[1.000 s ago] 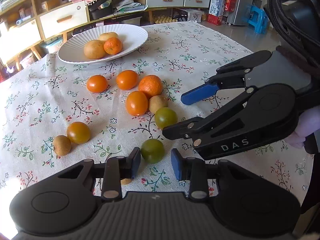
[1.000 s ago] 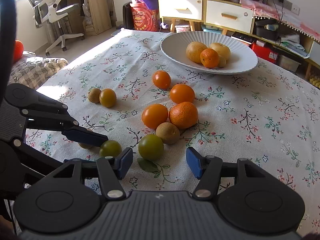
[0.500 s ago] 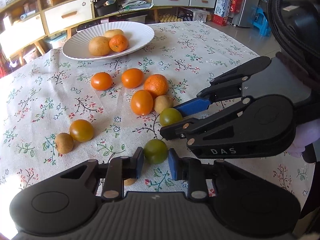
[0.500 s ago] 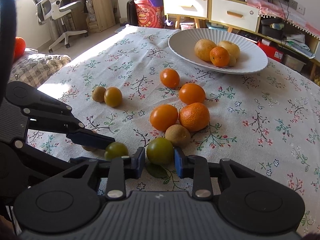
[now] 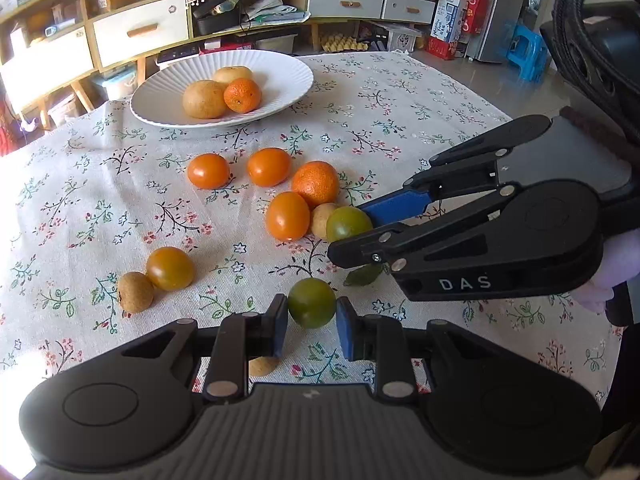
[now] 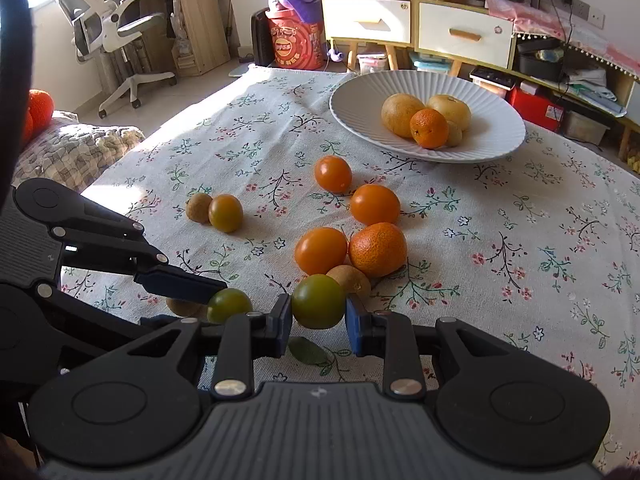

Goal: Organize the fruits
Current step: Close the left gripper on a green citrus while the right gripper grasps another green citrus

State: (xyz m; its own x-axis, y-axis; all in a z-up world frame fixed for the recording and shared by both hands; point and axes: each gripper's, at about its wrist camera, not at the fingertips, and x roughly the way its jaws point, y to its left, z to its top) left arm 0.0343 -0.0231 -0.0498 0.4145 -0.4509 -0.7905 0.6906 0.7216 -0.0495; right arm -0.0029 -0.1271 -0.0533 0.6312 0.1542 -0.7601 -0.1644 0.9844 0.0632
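My left gripper (image 5: 311,325) is shut on a green fruit (image 5: 311,307) and holds it above the floral tablecloth. My right gripper (image 6: 318,323) is shut on a second green fruit (image 6: 318,300); it shows in the left wrist view (image 5: 347,223) too. Several orange fruits (image 5: 287,215) and small brown ones (image 5: 135,291) lie loose on the cloth. A white ribbed plate (image 5: 280,76) at the far side holds two yellow-brown fruits and an orange mandarin (image 5: 242,95).
A green leaf (image 6: 307,351) lies on the cloth under the right gripper. A small brown fruit (image 5: 263,365) lies under the left gripper. Cabinets and shelves stand behind the table; an office chair (image 6: 108,36) stands beyond the far left corner.
Both grippers closed on their green fruits and lifted them slightly. The leaf under the right fruit came into view.
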